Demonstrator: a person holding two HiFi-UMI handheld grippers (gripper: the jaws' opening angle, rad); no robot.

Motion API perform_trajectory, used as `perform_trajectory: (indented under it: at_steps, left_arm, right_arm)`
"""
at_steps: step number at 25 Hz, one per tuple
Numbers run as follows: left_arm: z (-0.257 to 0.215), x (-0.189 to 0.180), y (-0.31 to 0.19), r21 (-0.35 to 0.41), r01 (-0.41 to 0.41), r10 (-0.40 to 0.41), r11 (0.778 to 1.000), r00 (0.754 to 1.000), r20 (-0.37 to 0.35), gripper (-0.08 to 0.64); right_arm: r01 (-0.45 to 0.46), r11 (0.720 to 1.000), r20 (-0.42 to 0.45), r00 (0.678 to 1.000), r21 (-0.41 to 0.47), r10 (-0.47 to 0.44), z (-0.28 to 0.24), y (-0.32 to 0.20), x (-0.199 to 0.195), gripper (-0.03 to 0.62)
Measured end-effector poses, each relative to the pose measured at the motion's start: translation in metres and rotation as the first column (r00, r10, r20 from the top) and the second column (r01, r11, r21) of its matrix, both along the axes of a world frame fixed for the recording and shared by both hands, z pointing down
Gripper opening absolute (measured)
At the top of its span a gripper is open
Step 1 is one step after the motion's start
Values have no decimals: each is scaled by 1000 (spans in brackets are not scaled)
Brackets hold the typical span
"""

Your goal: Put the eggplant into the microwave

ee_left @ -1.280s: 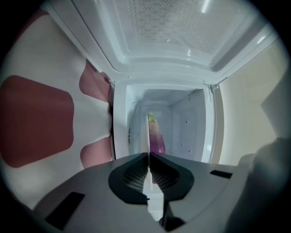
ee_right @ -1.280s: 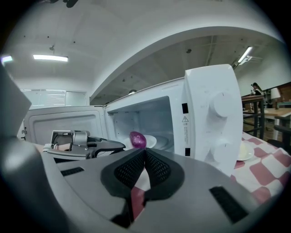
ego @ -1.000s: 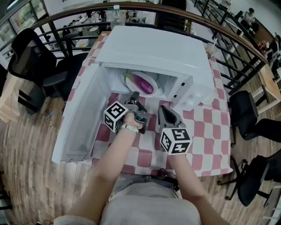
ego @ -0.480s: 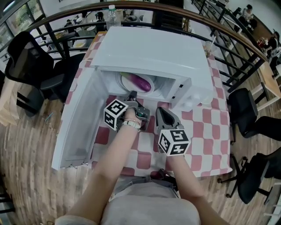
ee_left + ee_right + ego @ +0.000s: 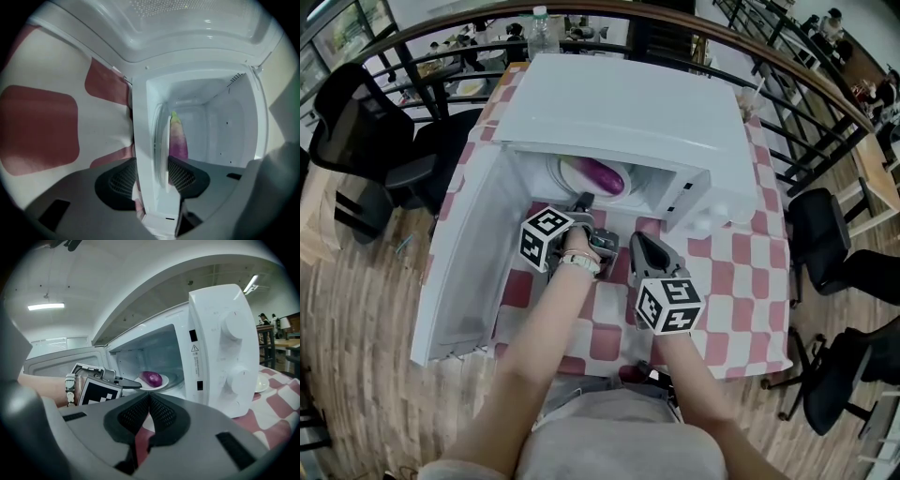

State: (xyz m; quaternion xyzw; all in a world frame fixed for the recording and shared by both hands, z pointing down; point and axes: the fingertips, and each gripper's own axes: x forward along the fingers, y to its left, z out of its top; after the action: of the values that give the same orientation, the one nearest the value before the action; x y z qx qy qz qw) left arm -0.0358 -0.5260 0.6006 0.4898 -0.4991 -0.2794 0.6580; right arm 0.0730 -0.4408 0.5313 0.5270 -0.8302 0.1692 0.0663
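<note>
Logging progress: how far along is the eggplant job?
Done: the eggplant lies on its plate inside the microwave. In hand: the left gripper has just been opening, plate rim between its fingers. Left: withdraw it; the door hangs open.

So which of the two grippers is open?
The left gripper: its jaws have just opened, the plate between them. The right gripper has them pressed together.

You are looking down on a red-and-white checked tablecloth (image 5: 741,281) that is covering the table. A clear plastic bottle (image 5: 542,26) is standing near its far end. A black metal railing with a wooden top rail (image 5: 422,37) is curving round behind. Black office chairs (image 5: 366,131) are standing on both sides, on wood-plank flooring (image 5: 356,319).
</note>
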Motion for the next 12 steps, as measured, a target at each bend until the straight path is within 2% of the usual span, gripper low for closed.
perform_trajectory:
  at_steps: [7, 12]
  left_arm:
    - [7, 1, -13, -25, 14, -15, 1000, 999, -32, 262]
    - [9, 0, -21, -43, 29, -31, 999, 999, -34, 279]
  right_arm:
    - [-4, 1000, 0, 1000, -19, 4, 4, -2, 1, 23]
    - [-13, 999, 7, 1000, -29, 13, 3, -5, 2, 23]
